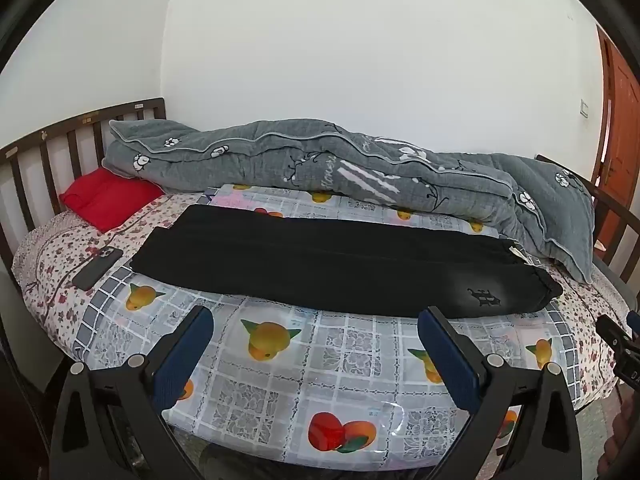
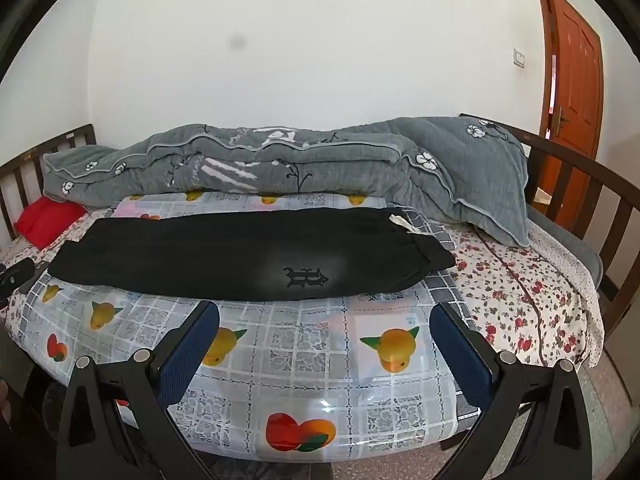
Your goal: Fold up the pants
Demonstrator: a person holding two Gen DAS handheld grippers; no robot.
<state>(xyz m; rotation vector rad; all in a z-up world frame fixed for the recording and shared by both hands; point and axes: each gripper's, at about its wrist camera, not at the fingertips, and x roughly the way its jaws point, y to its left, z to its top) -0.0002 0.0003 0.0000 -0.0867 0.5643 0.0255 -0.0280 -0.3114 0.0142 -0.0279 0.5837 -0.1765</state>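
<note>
Room: white walls behind the bed (image 1: 48, 256), orange-brown door (image 2: 576, 80) far right, dark slatted headboard (image 1: 48, 148) at left.
Bed cover: you've got a glossy plastic sheet w/ fruit print (image 1: 280, 360) spread over a floral bedsheet (image 2: 520, 300).
Pants: black pants (image 1: 320, 264) lie flat on the fruit-print sheet, stretched left-right across the bed, legs stacked one on the other. Waistband end sits to the right, w/ a white drawstring (image 2: 400, 222) showing; cuffs end to the left.
Logo: dark embroidered mark (image 2: 306, 276) on the near side of the pants, close to the waistband.
Quilt: grey quilt w/ white flowers (image 1: 360, 168) bunched along the wall side, behind the pants, its right end draped twd the foot rail.
Pillow: red pillow (image 1: 108, 196) by the headboard, partly under the quilt's left end.
Phone: dark phone (image 1: 98, 268) on the floral sheet, just left of the pants' cuff end.
Left claw: your left claw (image 1: 316, 340) hangs over the near edge of the bed, blue pads spread wide, nothing btwn them, well short of the pants.
Right claw: your right claw (image 2: 326, 336) is likewise released, pads wide apart, empty, aimed at the logo area, not touching the cloth.
Other: edge of the right claw's body shows at far right in the left wrist view.
</note>
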